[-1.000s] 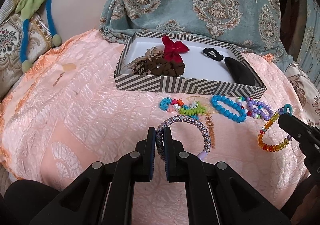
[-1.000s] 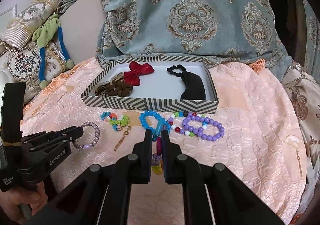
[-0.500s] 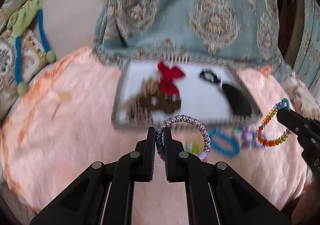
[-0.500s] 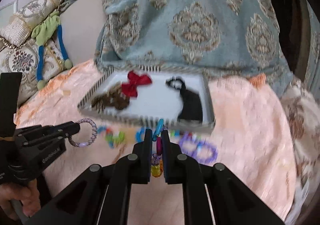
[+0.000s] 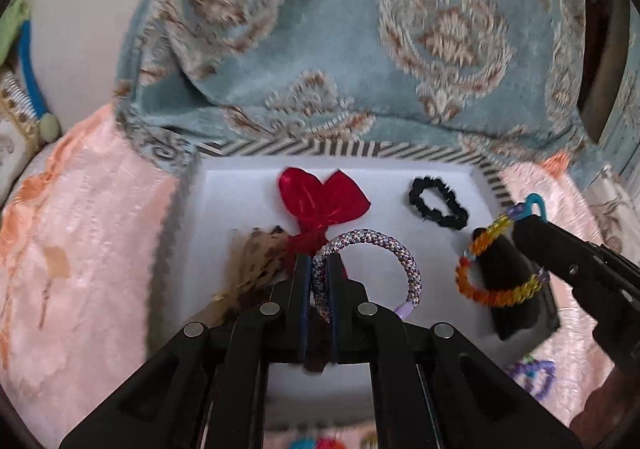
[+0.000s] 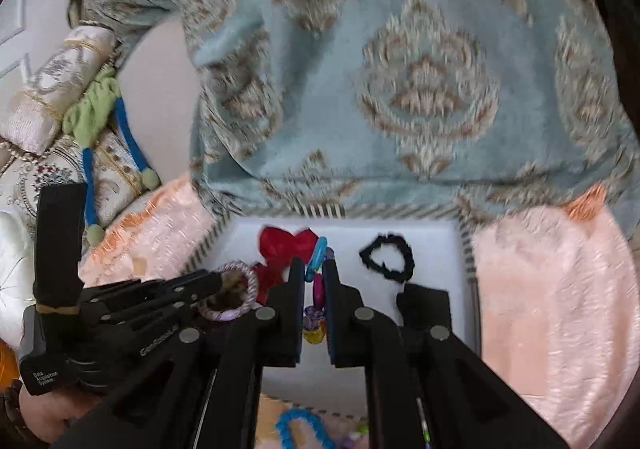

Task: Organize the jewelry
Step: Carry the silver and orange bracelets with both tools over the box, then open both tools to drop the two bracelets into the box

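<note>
Jewelry mid-transfer, two bracelets held over the striped box (image 5: 344,149).

Left gripper (image 5: 319,273) clamped shut on the braided lilac bracelet (image 5: 404,261) at frame centre; right gripper (image 6: 313,289) closed on the rainbow bead bracelet (image 5: 486,291), centre right. Already in the box: red bow (image 5: 320,199), black scrunchie (image 5: 438,203), brown leopard scrunchie (image 5: 256,265). Not yet released; blue (image 6: 298,429) and purple bead bracelets (image 5: 532,373) left outside, on the peach bedspread (image 5: 92,229) along the lower edges.

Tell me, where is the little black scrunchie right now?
The black scrunchie lies in the striped tray, right of the red bow, toward the far right corner.
</note>
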{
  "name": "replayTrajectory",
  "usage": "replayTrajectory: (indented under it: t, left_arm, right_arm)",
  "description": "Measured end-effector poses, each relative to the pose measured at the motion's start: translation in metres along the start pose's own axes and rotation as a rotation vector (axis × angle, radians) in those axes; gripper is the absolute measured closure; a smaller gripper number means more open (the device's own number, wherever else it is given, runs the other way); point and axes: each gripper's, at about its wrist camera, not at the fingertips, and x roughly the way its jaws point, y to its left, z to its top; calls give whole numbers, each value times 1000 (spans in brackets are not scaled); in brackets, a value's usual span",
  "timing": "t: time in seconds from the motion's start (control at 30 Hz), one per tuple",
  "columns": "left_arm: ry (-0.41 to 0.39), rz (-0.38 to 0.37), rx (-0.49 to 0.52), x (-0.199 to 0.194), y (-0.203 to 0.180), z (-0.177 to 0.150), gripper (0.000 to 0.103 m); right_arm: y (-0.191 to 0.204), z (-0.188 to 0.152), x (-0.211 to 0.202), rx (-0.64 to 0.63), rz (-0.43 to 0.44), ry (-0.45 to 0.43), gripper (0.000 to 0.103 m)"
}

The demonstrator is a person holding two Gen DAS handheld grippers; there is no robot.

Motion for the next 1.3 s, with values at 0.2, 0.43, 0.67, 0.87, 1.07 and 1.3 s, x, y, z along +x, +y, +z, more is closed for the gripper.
replayTrajectory:
  t: [0.2,0.43,0.67,0.87,1.07,1.3]
  left_arm:
    - [61,50,13,36,-10,-2,103]
    - [52,103,49,39,-13,-6,103]
    - [74,76,21,37,-8,-5,95]
    - [46,56,-12,18,6,2,87]
    - [-10,14,-79,-24,37,1,86]
    - [-21,22,-60,-64,66,-41,86]
  right_arm:
    - [-15,11,50,13,22,84,95]
    - [-42,-2,98,95,-54,232,94]
    - [-39,-2,88,68,-94,214,59]
    - [-32,7,55,27,-75,112,59]
    - [-39,2,7,67,-53,26,58]
    - [-46,-49,-54,45,-105,-1,58]
